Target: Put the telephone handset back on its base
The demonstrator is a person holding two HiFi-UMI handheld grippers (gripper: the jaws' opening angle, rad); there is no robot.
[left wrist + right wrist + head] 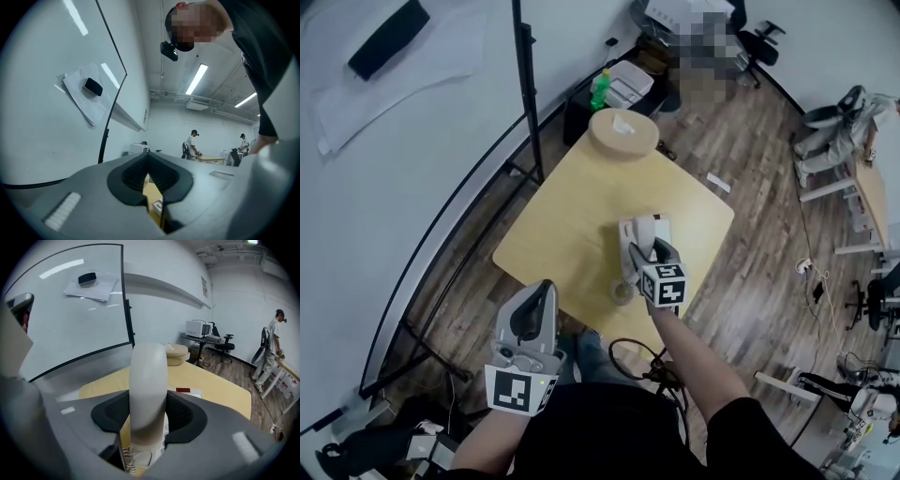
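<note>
Clenched in the right gripper point(643, 251): the cream telephone handset point(147, 390), with both dark pads pressing on its sides. Held lengthwise over the white telephone base point(194, 393), on the yellow table point(572, 206); not possible to tell whether already resting on it. Striped coiled cord point(126, 461) just below the jaws. Left gripper point(546, 292) off the table, low beside the body, closed on nothing, tips together.

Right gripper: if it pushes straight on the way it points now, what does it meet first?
Probably the white telephone base just ahead of the right gripper, shut on the curved white handset; depth is unclear.
</note>
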